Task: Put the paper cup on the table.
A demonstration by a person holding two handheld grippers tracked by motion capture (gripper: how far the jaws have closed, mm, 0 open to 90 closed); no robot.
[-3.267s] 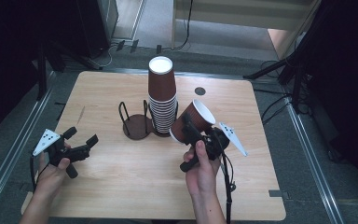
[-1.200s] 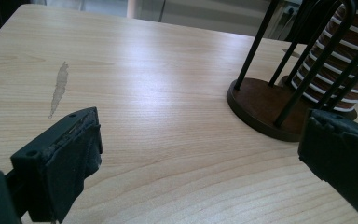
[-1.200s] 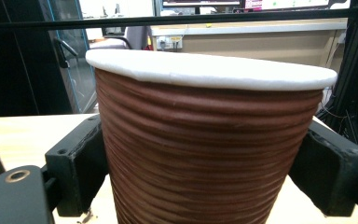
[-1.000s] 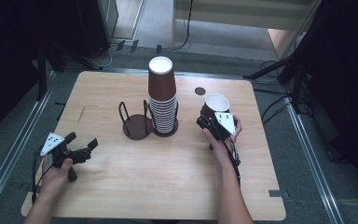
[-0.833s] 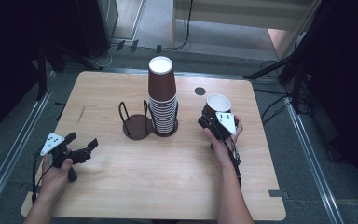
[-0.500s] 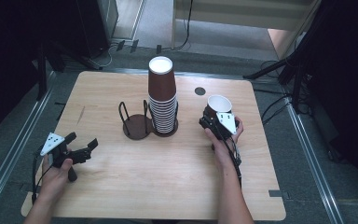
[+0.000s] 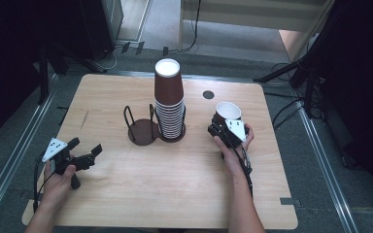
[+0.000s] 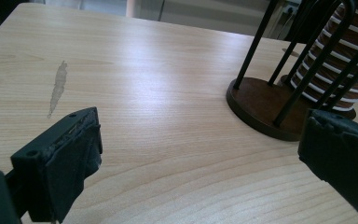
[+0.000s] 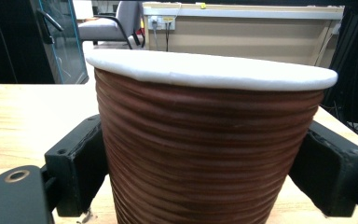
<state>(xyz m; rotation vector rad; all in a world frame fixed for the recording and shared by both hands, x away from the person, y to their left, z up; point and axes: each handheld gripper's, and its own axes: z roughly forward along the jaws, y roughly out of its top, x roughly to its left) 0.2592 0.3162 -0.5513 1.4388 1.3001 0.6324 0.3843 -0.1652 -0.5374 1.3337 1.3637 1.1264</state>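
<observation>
High view: right gripper (image 7: 222, 127) jaws grasping upright cup (image 7: 227, 113) beside cup stack (image 7: 169, 103).

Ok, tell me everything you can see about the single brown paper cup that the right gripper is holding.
The brown paper cup has a ribbed, corrugated-looking brown wall, a rolled white rim and a white inside. It stands upright, mouth up, on the right part of the wooden table, apart from the tall cup stack. The right gripper has one black jaw against each side of the cup, and seems shut on it.
</observation>
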